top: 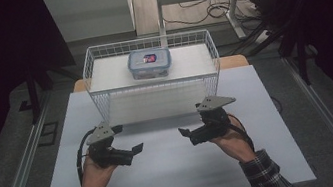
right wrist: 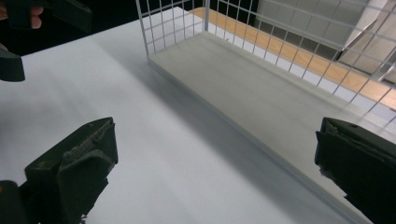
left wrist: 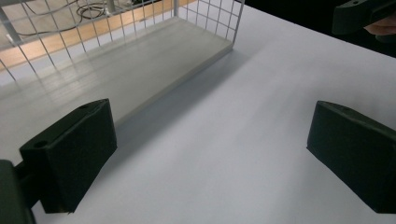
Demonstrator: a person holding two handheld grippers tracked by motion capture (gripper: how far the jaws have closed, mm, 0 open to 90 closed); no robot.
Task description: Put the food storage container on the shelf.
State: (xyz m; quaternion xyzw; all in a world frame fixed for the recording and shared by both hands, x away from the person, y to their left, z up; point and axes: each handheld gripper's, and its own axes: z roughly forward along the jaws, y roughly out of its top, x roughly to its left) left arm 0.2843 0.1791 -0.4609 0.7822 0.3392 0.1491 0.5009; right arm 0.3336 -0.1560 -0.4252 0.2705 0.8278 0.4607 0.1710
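The lidded plastic container [top: 149,63] sits on top of the white wire rack [top: 105,100], near the middle of its upper shelf. In front of the rack, over the white table [top: 177,173], the left gripper [top: 130,147] and the right gripper [top: 187,133] hover facing each other, well short of the container. Both have their jaws spread wide apart, holding nothing.
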